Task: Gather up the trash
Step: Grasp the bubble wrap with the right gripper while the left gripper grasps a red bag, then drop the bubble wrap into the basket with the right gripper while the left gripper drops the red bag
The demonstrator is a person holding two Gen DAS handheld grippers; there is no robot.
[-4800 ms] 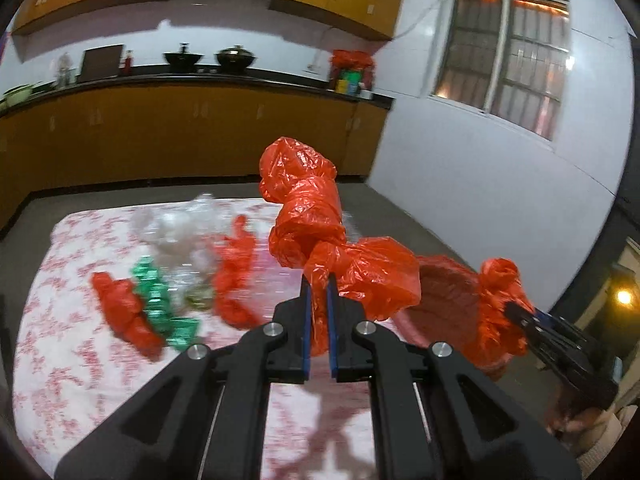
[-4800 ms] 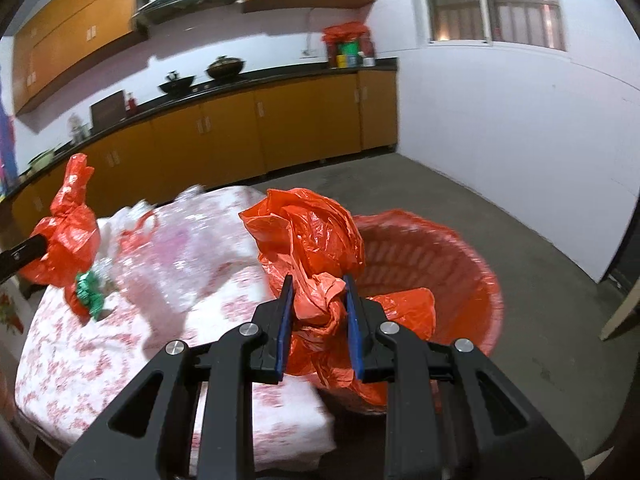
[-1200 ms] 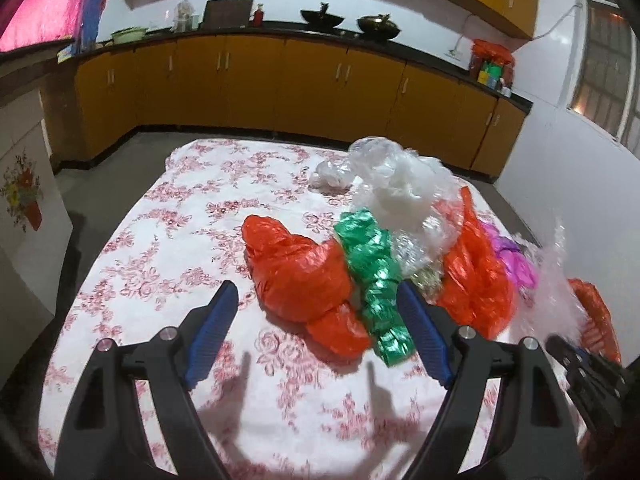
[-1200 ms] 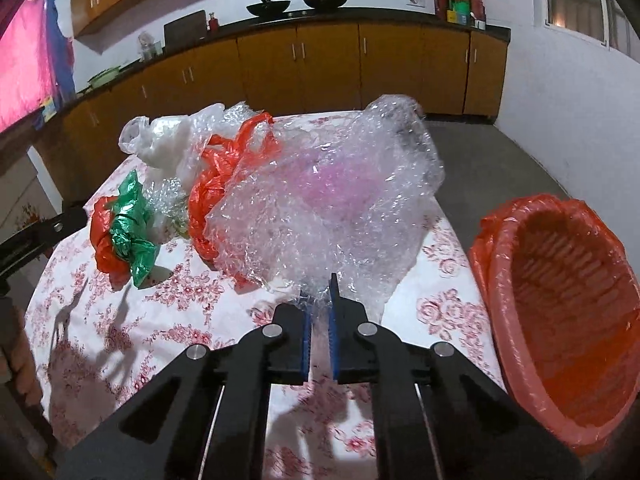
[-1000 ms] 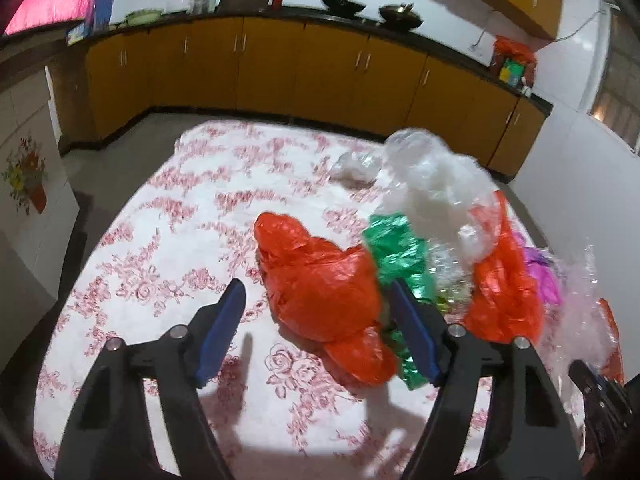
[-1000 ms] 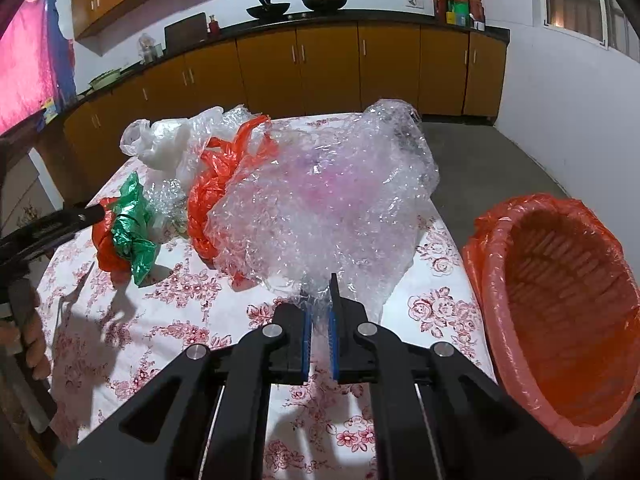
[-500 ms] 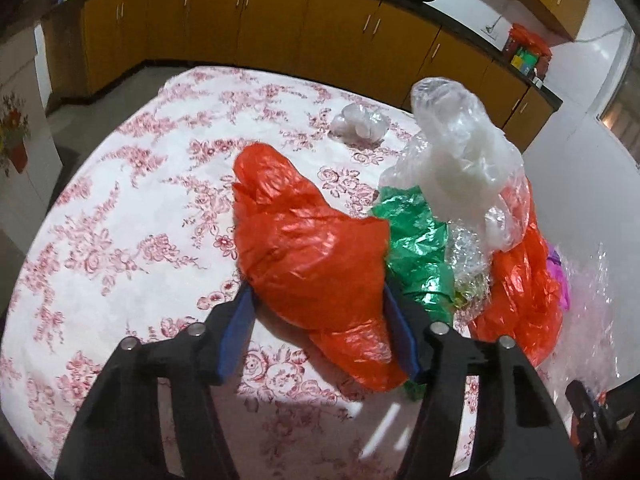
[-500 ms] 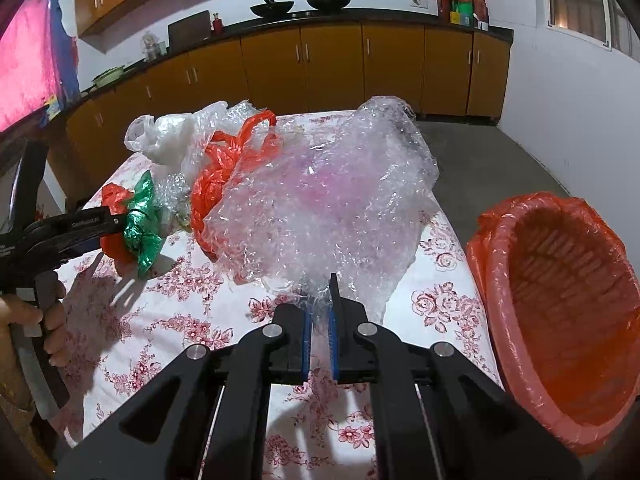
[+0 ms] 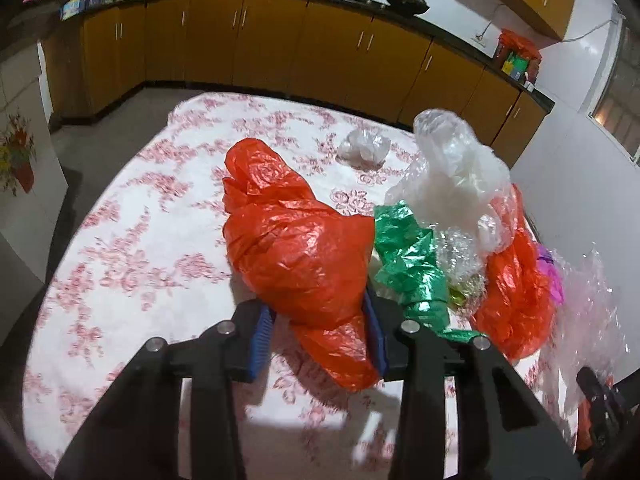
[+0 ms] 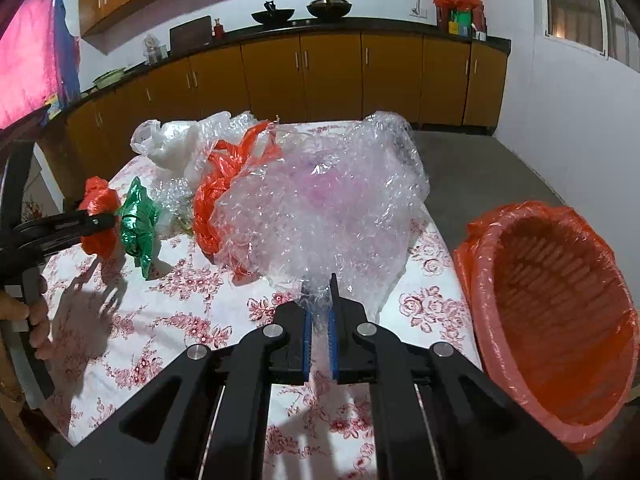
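**Two grippers on plastic trash over a floral tablecloth**

The left gripper (image 9: 320, 336) has just been closing its jaws around a crumpled red plastic bag (image 9: 296, 248), which fills the gap between the blue pads; the right pad touches the bag, but whether the left one presses it is unclear. Just beside the bag, at three o'clock, lies green foil wrapping (image 9: 412, 264), then a white plastic bag (image 9: 456, 176) and another red bag (image 9: 516, 292).

The right gripper (image 10: 319, 320) is pressed together, pinching the lower edge of a big clear bubble-wrap sheet (image 10: 320, 208) that rises toward twelve o'clock. At three o'clock from it — off the table edge (image 10: 444, 280) — stands a basket lined with red plastic (image 10: 560, 320), tilted open. A hand (image 10: 32, 312) at nine o'clock holds the left tool.
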